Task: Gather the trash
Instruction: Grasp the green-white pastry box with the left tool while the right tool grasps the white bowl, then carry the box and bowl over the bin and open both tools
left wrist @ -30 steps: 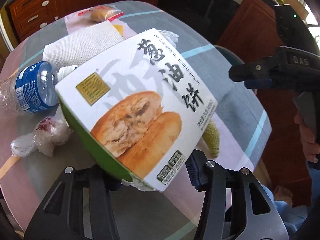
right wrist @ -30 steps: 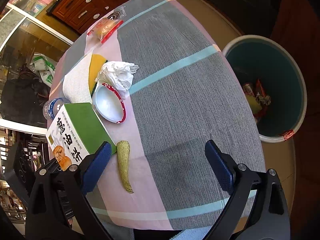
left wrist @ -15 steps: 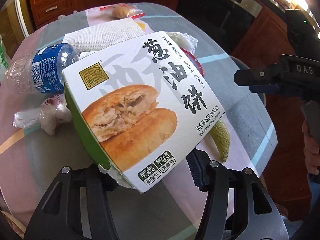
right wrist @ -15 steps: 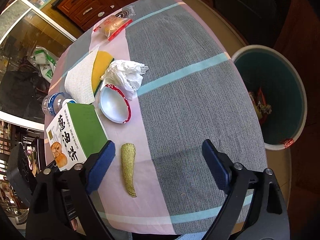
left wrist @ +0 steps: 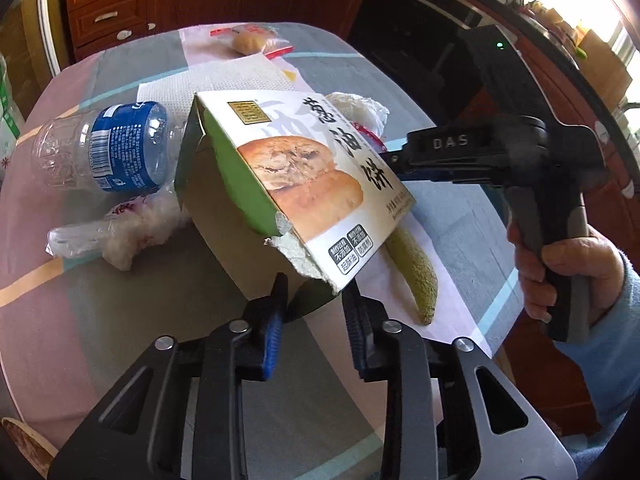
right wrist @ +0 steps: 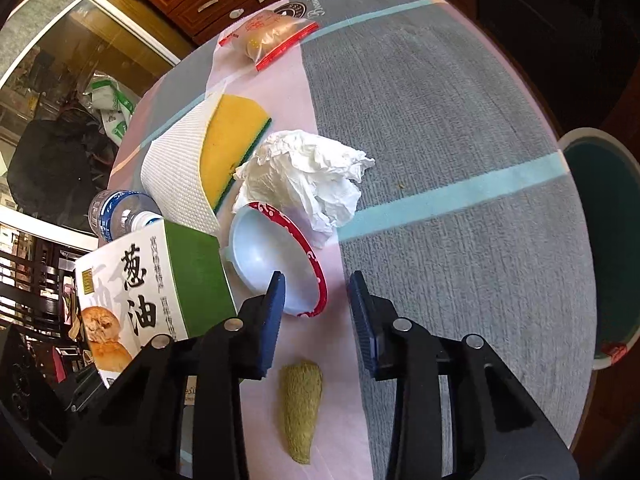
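Left wrist view: the left gripper (left wrist: 314, 300), at the bottom centre, has just been closing. Its jaws now stand narrow, with the torn lower corner of a scallion-pancake box (left wrist: 304, 184) between them. The pads appear to pinch that corner, though the contact is partly hidden. Against a second ago the box has tipped and twisted, showing its green side and open brown underside. It looks lifted at the near end, which suggests it is being picked up as trash. Left of the box lie a crushed water bottle (left wrist: 108, 148) and a crumpled plastic bag (left wrist: 120, 232). To the right, a person's hand (left wrist: 560, 268) holds the right gripper's handle.

Right wrist view: the right gripper (right wrist: 316, 294), lower centre, has also just been closing, from wide to a narrow gap. Nothing is held. Its tips hover over the near rim of a red-rimmed white bowl (right wrist: 276, 256), now nearer than before. A green loofah piece (right wrist: 300, 404) lies below. A crumpled tissue (right wrist: 308, 176) sits beyond the bowl. The trash bin (right wrist: 600, 240) waits at the right edge, well apart.
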Motion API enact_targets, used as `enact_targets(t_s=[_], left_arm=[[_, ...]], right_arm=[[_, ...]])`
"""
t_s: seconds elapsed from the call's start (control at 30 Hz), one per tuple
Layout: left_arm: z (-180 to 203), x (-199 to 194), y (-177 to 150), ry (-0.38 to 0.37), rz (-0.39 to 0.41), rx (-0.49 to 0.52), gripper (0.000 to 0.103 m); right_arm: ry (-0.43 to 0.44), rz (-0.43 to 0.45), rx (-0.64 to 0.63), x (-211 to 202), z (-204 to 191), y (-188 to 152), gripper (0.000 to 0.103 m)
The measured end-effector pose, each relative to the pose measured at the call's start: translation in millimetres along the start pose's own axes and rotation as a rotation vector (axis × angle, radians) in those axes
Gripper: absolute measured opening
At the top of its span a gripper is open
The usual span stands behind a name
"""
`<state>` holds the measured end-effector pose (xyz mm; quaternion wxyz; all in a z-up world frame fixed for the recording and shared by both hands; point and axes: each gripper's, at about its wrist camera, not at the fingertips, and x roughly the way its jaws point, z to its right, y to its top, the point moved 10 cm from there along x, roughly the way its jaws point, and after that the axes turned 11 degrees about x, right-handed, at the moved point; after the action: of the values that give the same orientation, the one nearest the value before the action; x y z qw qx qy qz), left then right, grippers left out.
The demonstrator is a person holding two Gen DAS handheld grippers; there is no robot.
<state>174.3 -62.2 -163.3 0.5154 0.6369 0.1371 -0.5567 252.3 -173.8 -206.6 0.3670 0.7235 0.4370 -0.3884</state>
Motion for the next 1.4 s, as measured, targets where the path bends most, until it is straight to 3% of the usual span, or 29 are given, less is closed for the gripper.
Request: enact_targets(t_s=[0.03, 0.1, 0.33, 0.6, 1.1, 1.4], left_arm=[[2.2, -0.3, 1.1, 0.004, -0.001, 0.007, 0.021], [8.0, -0.9, 5.5, -0.004, 0.007, 0.010, 0.016], [25.3, -23.3, 31.9, -0.033, 0.074, 0.018, 0.006], [30.0, -25.3, 40.7, -0.054, 0.063, -0.024, 0.003], [85.4, -37.9, 80.3, -0.066, 0.108, 0.097, 0.003], [153.0, -31.5, 134.7, -0.137, 0.132, 0.234, 0.003]], right_arm=[[0.000, 0.025, -0.013, -0.9, -2.4, 3.2, 0.031], [-0.005, 0.015, -0.020, 1.1, -4.1, 1.9, 0.005], [0.033, 0.072, 0.003, -37.3, 6.5, -1.6, 0.004], [0.050, 0.129, 0.075, -76.7, 41.1, -5.0, 0.004], [0.097, 0.215, 0.158, -131.8, 89.1, -9.1, 0.004], [0.092, 0.333, 0.270, -185.8, 154.2, 2.2, 0.004]])
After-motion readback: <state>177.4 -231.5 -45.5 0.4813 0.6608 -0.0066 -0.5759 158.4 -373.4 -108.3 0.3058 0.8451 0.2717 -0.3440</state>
